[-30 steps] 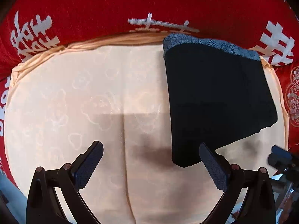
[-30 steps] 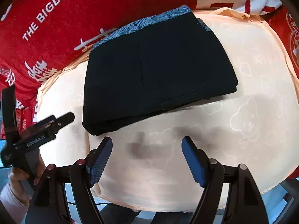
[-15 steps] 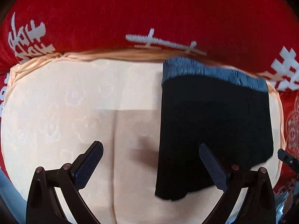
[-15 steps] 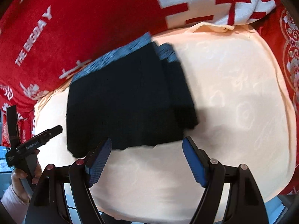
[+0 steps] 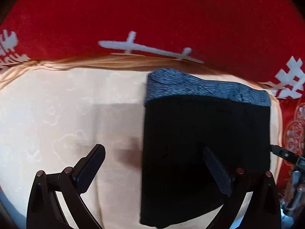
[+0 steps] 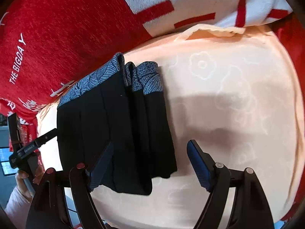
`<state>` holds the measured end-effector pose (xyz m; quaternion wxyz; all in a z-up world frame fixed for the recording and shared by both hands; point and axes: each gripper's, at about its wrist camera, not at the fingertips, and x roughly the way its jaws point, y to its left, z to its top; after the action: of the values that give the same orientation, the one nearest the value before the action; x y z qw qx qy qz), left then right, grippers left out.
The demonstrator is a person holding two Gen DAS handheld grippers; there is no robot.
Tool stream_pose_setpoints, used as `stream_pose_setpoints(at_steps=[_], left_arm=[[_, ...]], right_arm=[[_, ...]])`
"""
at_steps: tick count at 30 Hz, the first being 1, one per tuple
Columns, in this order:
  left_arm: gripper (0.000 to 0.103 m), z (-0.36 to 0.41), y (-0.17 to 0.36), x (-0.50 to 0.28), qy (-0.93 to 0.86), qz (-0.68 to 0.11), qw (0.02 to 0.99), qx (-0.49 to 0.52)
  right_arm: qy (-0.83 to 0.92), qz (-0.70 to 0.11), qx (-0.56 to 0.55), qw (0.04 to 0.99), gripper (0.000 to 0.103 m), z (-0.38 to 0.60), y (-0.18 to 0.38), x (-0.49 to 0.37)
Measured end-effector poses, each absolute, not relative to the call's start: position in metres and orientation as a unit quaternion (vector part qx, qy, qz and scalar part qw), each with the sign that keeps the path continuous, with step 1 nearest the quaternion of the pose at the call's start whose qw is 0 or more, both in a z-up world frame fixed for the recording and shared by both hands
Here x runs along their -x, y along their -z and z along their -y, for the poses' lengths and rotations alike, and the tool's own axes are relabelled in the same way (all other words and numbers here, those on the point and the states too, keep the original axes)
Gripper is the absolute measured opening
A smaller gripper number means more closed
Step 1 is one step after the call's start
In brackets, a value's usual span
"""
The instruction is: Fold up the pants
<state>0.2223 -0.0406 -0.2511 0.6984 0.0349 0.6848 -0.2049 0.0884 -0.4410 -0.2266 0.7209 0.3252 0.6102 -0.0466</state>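
The black pants [image 5: 205, 148] with a blue patterned waistband [image 5: 205, 87] lie folded in a compact stack on the cream cloth [image 5: 66, 114]. In the right wrist view the pants [image 6: 114, 133] show several stacked layers, waistband [image 6: 144, 78] at the far end. My left gripper [image 5: 154, 168] is open and empty, hovering above the pants' left edge. My right gripper [image 6: 150, 166] is open and empty over the pants' near right corner. The left gripper also shows in the right wrist view [image 6: 32, 147], held by a hand.
A red blanket with white characters [image 5: 152, 19] lies beyond the cream cloth. In the right wrist view a white-and-red patterned cloth [image 6: 200, 3] lies at the far edge. Cream cloth [image 6: 238, 105] extends to the right of the pants.
Both grippers have moved closer to the pants, and the views have swung round so that the stack now lies lengthwise under the fingers. The pants lie in the same place. Both grippers stay open.
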Motion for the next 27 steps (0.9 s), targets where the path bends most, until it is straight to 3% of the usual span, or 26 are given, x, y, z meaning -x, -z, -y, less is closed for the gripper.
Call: stream_pose_setpoints(at_steps=[5,8,23,26,27], left_arm=[[0.103,0.041,0.268,-0.229,0.222,-0.700,0.679,-0.003],[0.103,0.043,0.277,-0.235,0.261,-0.701,0.663,0.026],[0.103,0.061,0.303,-0.229,0.306,-0.692,0.652,0.046],[0.101,0.065,0.300,-0.224,0.287,-0.699,0.652,0.056],[0.093,0.066,0.296,-0.221,0.288,-0.695,0.656,0.058]], right_arm=[[0.003,-0.611,-0.356,0.708,0.083,0.446,0.242,-0.094],[-0.025,-0.613,-0.376,0.694,0.089,0.452,0.257,-0.095],[-0.127,-0.570,-0.457,0.671,0.091,0.463,0.297,-0.119],[-0.105,-0.584,-0.449,0.668,0.085,0.463,0.293,-0.119],[-0.100,-0.590,-0.442,0.668,0.078,0.461,0.292,-0.119]])
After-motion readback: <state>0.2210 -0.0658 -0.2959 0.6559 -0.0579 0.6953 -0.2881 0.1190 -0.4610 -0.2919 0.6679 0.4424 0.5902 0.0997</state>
